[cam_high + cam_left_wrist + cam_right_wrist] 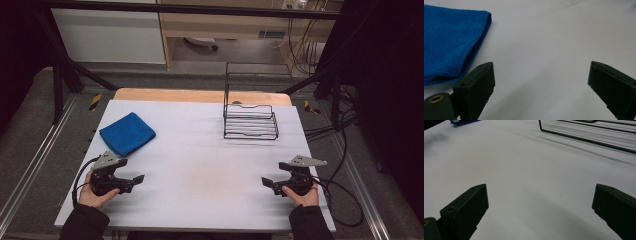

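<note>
The white tabletop (200,165) takes up most of the high view, with a strip of bare wood showing along its far edge. Toward the far right of it stands a black wire rack (250,120), upright, with an open tiered base and a tall back frame; in the right gripper view its lowest wires (586,140) cross the upper right corner. Toward the near left lies a folded blue cloth (127,133), flat on the white surface and well apart from the rack. The left tongs (134,182) rest low over the near left of the tabletop, just on the person's side of the cloth and not touching it; in the left gripper view the cloth (449,42) sits beyond and beside one jaw, and the jaws stand spread wide with bare tabletop between them. The right tongs (268,184) sit at the near right, pointing inward toward the left pair, jaws likewise spread wide and holding nothing.
</note>
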Demonstrator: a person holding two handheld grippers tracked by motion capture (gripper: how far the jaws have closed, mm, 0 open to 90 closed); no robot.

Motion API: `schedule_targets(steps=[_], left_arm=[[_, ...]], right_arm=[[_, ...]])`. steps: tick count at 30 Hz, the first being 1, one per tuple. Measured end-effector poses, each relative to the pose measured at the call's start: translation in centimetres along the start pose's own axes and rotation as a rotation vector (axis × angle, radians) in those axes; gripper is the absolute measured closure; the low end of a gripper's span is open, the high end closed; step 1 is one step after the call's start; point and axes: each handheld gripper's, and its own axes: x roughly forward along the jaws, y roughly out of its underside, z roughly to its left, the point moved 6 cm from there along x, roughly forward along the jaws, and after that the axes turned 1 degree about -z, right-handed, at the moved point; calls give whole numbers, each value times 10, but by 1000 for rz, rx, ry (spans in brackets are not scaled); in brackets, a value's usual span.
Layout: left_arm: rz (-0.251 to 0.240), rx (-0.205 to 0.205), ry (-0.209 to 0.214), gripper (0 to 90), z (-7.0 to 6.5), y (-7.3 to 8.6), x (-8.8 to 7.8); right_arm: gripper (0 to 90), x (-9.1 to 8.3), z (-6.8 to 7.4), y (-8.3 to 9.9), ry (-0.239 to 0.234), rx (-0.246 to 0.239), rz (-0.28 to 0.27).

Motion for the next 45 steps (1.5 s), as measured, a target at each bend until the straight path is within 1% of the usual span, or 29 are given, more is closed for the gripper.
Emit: schedule_targets(steps=[4,10,16,22,23,25,28,33,36,41,45], left_arm=[[-1,-4,-4,76,-1,-1,0],[4,3,-8,79,0,-3,0],[15,-2,-9,86,0,-3,1],[22,1,-29,97,4,-8,0],[20,-4,-30,102,5,-10,0],[34,4,-39,119,7,-12,1],[45,1,-51,126,9,-16,4],[84,7,-77,142,18,-21,9],[96,-8,-85,143,25,-24,11],[114,-36,-126,171,41,-28,14],[125,-35,-157,225,51,-32,18]], right_arm=[[12,0,0,0,3,-3,0],[14,0,1,0,0,-2,0],[14,1,3,-1,1,-6,3],[14,2,3,-1,0,-9,7],[14,3,4,-1,1,-13,8],[14,3,4,-1,0,-15,11],[14,4,5,-1,0,-14,15],[14,4,5,0,0,-16,20],[14,5,5,0,0,-20,23],[15,5,5,0,0,-16,26],[15,6,5,1,0,-22,28]])
